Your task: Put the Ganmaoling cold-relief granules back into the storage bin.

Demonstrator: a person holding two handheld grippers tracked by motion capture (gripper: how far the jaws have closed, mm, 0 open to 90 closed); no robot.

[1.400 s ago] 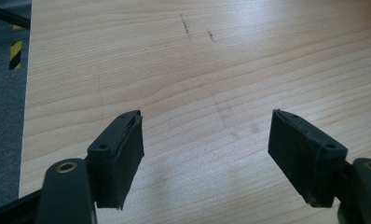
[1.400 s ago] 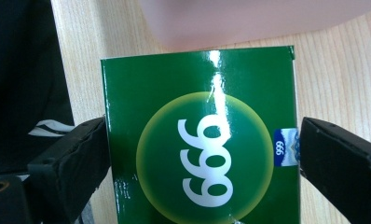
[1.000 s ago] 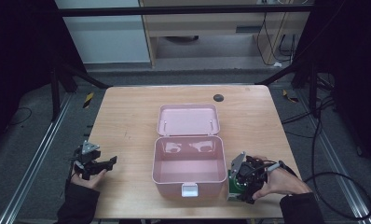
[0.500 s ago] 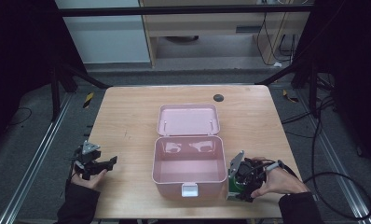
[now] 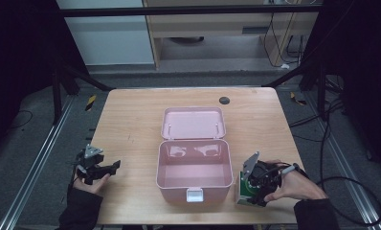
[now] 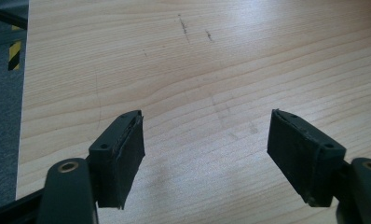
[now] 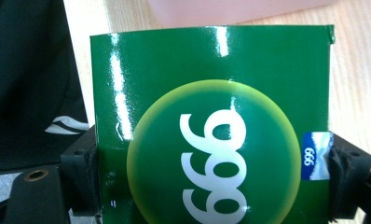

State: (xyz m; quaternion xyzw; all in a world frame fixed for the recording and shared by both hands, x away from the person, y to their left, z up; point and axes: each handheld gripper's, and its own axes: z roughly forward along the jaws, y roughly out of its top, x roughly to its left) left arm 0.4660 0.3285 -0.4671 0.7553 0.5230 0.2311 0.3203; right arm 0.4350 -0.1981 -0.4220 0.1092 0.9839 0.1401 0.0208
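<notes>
The person wore dark long sleeves (image 5: 81,211). Each hand-held gripper had matte black jaws with worn rubber pads (image 6: 127,154), brass-ringed screw holes, and a grey three-cornered top plate (image 5: 93,152).

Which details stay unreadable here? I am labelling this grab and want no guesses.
- Green box: its lower part is cut off by the bottom edge of the right gripper view; in the high view the right gripper and hand cover most of it.
- Two pale things at the back of the pink case: too small to identify from the high view.
- Dark round spot on the table: too small to identify.
</notes>
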